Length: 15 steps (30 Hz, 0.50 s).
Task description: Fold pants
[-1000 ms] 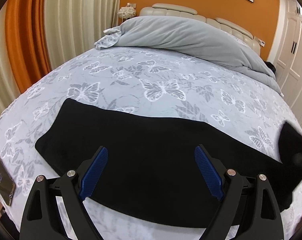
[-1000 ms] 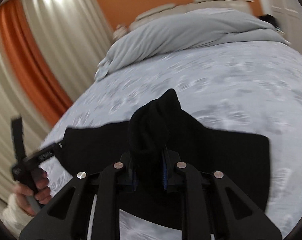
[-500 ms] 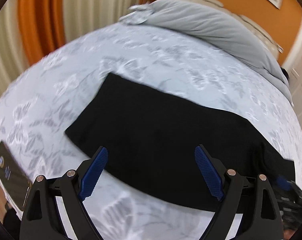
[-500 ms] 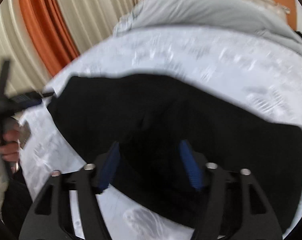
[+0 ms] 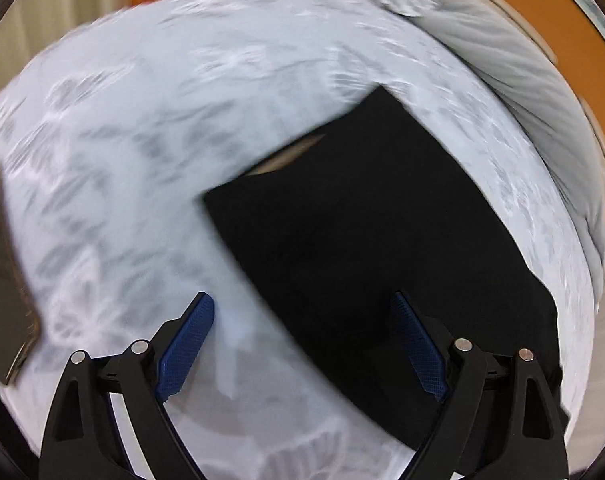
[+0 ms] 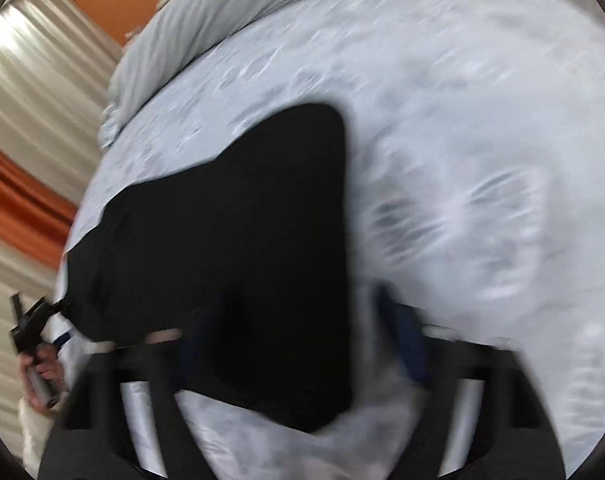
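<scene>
**Spotter:** Left wrist view. Your left gripper (image 5: 302,344) stands wide and holds nothing. The black pants (image 5: 374,220) lie flat on the butterfly sheet (image 5: 122,140), ahead and to the right of that claw. Their long axis runs from upper left to lower right.

**Note-taker:** And the edge?

**Spotter:** The near-left edge crosses the gap on a slant, so your left pad is over bare sheet and your right pad over cloth. A tan lining (image 5: 294,152) shows at the far-left end. Only this view shows it, and the phone (image 5: 2,260) at the left.

**Note-taker:** Right wrist view?

**Spotter:** Blurred. Your right gripper (image 6: 298,340) is half spread and its jaws have just been closing. The pants (image 6: 242,240) lie between them, but nothing looks pinched. This claw sits over the near end, so I judge it the nearer one. Only here do you see your other gripper (image 6: 30,320) at the far-left corner. I cannot tell if it touches.
</scene>
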Motion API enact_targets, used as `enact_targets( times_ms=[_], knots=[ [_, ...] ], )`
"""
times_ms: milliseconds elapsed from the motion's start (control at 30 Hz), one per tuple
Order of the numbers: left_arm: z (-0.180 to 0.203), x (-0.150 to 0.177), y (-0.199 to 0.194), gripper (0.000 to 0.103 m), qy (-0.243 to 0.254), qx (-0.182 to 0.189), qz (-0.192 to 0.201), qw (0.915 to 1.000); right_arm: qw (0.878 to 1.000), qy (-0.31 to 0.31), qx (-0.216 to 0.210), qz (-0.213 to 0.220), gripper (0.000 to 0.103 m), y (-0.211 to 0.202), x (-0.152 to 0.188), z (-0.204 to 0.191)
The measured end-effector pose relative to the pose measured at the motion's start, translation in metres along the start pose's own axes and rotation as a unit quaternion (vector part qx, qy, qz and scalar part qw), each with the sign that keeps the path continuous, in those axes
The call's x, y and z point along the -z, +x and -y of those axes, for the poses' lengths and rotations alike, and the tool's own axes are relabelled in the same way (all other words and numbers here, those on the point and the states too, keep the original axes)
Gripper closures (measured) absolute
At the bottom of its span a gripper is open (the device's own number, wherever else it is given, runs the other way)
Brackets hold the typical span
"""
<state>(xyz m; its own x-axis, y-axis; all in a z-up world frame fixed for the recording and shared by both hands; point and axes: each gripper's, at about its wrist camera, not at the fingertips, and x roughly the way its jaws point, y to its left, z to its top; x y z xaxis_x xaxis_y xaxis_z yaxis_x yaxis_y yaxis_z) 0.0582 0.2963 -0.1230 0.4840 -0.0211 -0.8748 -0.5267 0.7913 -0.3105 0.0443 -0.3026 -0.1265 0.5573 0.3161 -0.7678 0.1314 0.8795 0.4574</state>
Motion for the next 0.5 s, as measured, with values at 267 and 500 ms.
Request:
enact_targets(
  times_ms=[267,500],
  knots=[
    [0.027,0.007,-0.046,0.088,0.027,0.091,0.039,0.9947,0.994,-0.048,-0.054,0.078,0.086,-0.087,-0.011,-0.035],
    [0.046,0.062,-0.04,0.085,0.106,0.086,-0.056,0.989,0.994,-0.031,0.109,0.008,0.071,-0.097,0.004,0.039]
  ],
)
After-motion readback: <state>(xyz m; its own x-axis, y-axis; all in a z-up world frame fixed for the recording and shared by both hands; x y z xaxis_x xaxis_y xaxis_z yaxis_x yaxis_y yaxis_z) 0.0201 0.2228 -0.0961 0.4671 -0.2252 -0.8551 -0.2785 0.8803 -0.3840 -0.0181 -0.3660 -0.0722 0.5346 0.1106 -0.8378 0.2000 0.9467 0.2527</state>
